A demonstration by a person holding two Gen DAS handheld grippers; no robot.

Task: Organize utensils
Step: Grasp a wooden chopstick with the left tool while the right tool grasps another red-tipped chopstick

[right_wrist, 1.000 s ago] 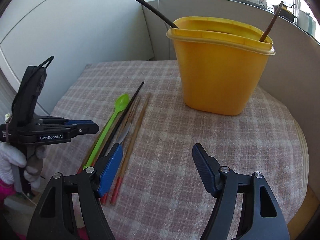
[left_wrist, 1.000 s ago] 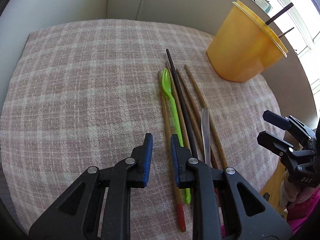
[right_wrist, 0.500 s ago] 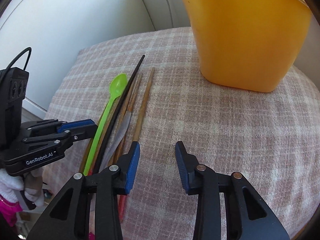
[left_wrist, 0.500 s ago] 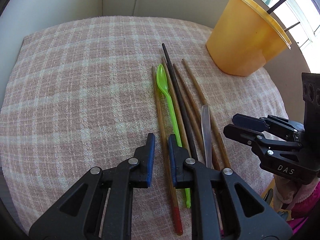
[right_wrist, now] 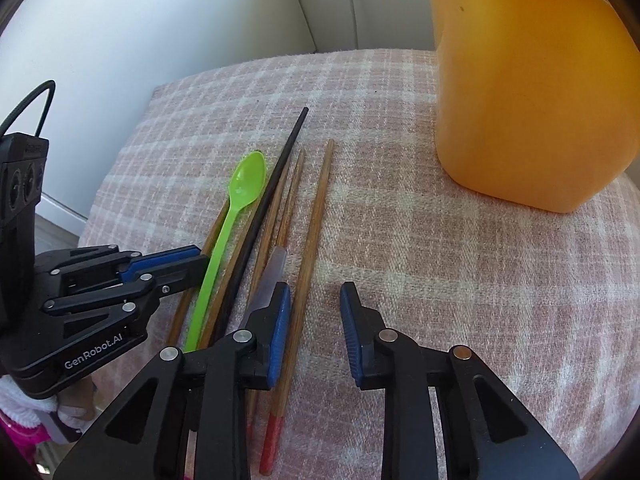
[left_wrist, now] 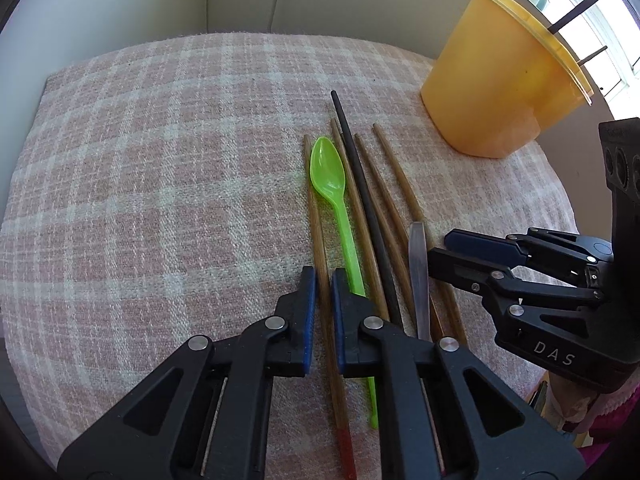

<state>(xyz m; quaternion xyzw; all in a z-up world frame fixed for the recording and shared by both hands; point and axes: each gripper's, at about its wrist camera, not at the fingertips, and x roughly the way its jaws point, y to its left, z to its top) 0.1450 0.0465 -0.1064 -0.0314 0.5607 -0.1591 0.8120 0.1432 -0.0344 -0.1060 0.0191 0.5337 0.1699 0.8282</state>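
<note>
Several wooden chopsticks, a black chopstick (left_wrist: pixel 362 184), a green plastic spoon (left_wrist: pixel 329 172) and a clear flat utensil (left_wrist: pixel 418 272) lie side by side on the plaid cloth. My left gripper (left_wrist: pixel 324 280) is shut on the leftmost wooden chopstick (left_wrist: pixel 316 216), low on the cloth; it also shows in the right wrist view (right_wrist: pixel 188 264). My right gripper (right_wrist: pixel 314 300) is open, its jaws straddling the rightmost wooden chopstick (right_wrist: pixel 316 232); it also shows in the left wrist view (left_wrist: pixel 452 248). A yellow tub (left_wrist: pixel 500 80) holding two sticks stands at the far right.
The plaid cloth (left_wrist: pixel 160 184) covers a round table with white walls behind it. The yellow tub (right_wrist: pixel 532 80) stands close to the right of my right gripper. The table's edge lies just below both grippers.
My left gripper has closed from a narrow gap onto the leftmost chopstick. My right gripper has moved lower and forward over the rightmost chopstick, its jaws narrower than a second ago.
</note>
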